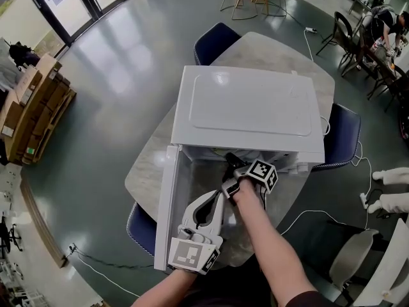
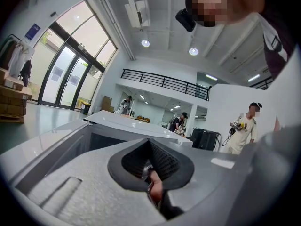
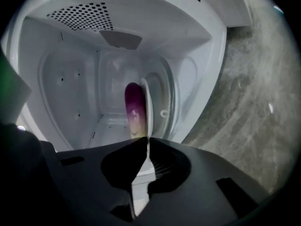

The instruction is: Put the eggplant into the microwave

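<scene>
Eggplant (image 3: 133,108) is inside the microwave (image 1: 246,107), on or just above the turntable (image 3: 165,95), toward the back wall.

Right claw (image 3: 144,139) is at the cavity mouth, jaws together, nothing between them. The eggplant's pale end sits just beyond the tips; contact unclear.

Left claw (image 2: 148,142) is likewise closed on nothing, near the open door (image 1: 165,203), tilted upward.

Step judged: withdrawal. Draw the right claw straight back toward near, with no sideways sweep, so the tips don't roll the eggplant.

Long axis seems to run left-right across the cavity: rounded purple end toward the right wall, pale end toward the door side.
</scene>
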`<state>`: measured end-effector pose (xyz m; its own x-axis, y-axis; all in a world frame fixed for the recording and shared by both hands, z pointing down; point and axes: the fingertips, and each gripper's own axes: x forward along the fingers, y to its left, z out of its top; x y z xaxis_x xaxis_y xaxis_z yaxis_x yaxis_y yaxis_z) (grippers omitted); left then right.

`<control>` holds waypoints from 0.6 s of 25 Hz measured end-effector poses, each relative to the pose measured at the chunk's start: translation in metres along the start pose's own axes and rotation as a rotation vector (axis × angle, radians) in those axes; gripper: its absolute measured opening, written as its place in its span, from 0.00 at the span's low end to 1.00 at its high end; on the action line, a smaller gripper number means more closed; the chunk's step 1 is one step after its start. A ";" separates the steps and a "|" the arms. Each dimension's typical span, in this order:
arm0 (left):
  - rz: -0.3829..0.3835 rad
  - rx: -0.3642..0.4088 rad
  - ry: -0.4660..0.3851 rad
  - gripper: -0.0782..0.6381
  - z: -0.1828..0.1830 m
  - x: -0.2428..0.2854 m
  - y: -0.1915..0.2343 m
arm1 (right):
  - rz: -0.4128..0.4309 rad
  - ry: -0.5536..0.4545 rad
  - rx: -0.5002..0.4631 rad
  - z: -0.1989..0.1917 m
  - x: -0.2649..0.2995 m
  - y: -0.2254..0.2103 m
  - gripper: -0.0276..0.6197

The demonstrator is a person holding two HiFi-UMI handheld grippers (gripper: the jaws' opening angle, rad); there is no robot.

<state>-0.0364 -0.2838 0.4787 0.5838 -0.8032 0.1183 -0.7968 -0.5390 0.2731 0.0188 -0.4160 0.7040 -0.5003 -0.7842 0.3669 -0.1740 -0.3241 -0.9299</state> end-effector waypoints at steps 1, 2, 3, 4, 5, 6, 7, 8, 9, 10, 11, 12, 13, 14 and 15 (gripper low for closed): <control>0.002 0.000 0.001 0.12 0.000 0.000 0.000 | 0.006 0.005 -0.003 0.000 0.001 0.001 0.07; 0.004 0.001 0.002 0.12 -0.001 -0.001 0.000 | 0.015 0.007 -0.003 0.000 0.001 0.002 0.08; 0.005 0.001 0.002 0.12 -0.001 -0.001 0.000 | 0.023 0.005 -0.002 0.000 0.001 0.002 0.08; 0.007 0.001 0.002 0.12 -0.001 -0.001 0.000 | 0.030 0.000 -0.002 0.001 0.000 0.002 0.08; 0.009 0.000 0.003 0.12 -0.002 -0.001 0.000 | 0.035 -0.005 -0.002 0.002 -0.001 0.002 0.08; 0.011 -0.001 0.004 0.12 -0.002 -0.001 0.000 | 0.036 -0.008 -0.002 0.003 -0.001 0.002 0.09; 0.014 -0.002 0.004 0.12 -0.002 -0.002 0.000 | 0.034 -0.010 -0.002 0.003 -0.002 0.002 0.10; 0.015 -0.003 0.005 0.12 -0.002 -0.002 0.000 | 0.031 -0.010 -0.002 0.004 -0.003 0.002 0.12; 0.015 -0.003 0.006 0.12 -0.001 -0.003 -0.001 | 0.026 -0.008 -0.001 0.004 -0.004 0.002 0.14; 0.014 -0.003 0.006 0.12 -0.001 -0.004 -0.002 | 0.020 -0.005 -0.001 0.003 -0.005 0.003 0.16; 0.012 -0.003 0.005 0.12 0.000 -0.005 -0.004 | 0.012 -0.002 -0.001 0.003 -0.006 0.003 0.18; 0.011 -0.003 0.005 0.12 0.001 -0.006 -0.005 | 0.002 0.003 -0.004 0.002 -0.007 0.003 0.19; 0.009 -0.003 0.004 0.12 0.001 -0.007 -0.006 | -0.005 0.009 -0.009 0.001 -0.008 0.004 0.20; 0.007 -0.004 0.006 0.12 0.001 -0.007 -0.007 | -0.009 0.016 -0.013 -0.001 -0.010 0.005 0.20; 0.004 -0.005 0.008 0.12 0.001 -0.008 -0.008 | -0.009 0.025 -0.019 -0.003 -0.014 0.006 0.20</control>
<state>-0.0346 -0.2735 0.4745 0.5816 -0.8035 0.1272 -0.7986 -0.5340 0.2778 0.0225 -0.4054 0.6936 -0.5196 -0.7680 0.3744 -0.1940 -0.3207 -0.9271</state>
